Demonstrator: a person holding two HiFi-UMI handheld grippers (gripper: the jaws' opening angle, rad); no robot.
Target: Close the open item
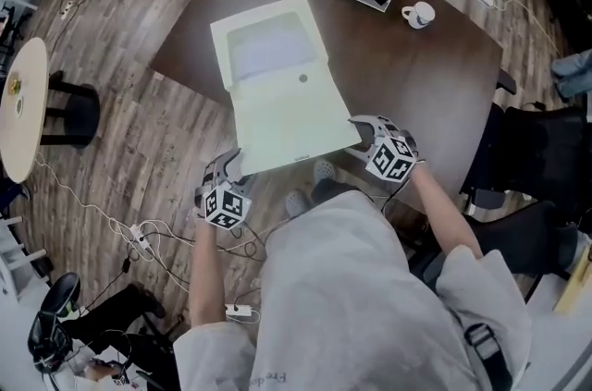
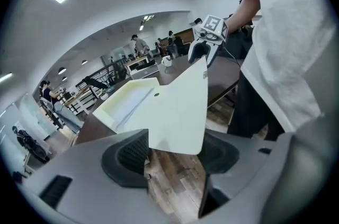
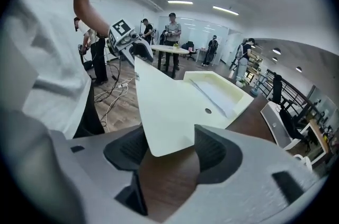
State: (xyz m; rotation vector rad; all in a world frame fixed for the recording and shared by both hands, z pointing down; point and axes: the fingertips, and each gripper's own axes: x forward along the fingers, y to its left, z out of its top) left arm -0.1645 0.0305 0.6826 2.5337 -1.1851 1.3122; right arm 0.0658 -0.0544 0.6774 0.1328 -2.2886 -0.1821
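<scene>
**Flanking the lid's free edge, one corner to each gripper**

Looking down on the box (image 1: 277, 93), open on the table (image 1: 416, 75), with the tray (image 1: 220, 42) on the far side and the lid (image 1: 287, 126) folded out flat toward the person. Running side to side between tray and lid, the hinge (image 1: 277, 82). Lying parallel to it and nearest the body, the lid's free edge. Points, then, straight away from both tools: free edge first, hinge beyond, tray beyond that.

Sets the left gripper (image 1: 231, 169) at the near left corner, jaws spread wide, with the corner's tip between the pads and not visibly pinched. Shows floor under that corner, so it seems to overhang the table there.

Sets the right gripper (image 1: 363, 140) at the near right corner, jaws just as wide, with the corner between the pads but not clamped. Shows tabletop beneath this one.

Favours neither hand, each being as close to its own corner as the other.

Seems to call next for closing on both corners, then swinging the free edge up and over the hinge, away from the body, down onto the tray. Probably needs the two sides raised evenly, since the thin lid looks likely to twist or slip from a pad otherwise.
</scene>
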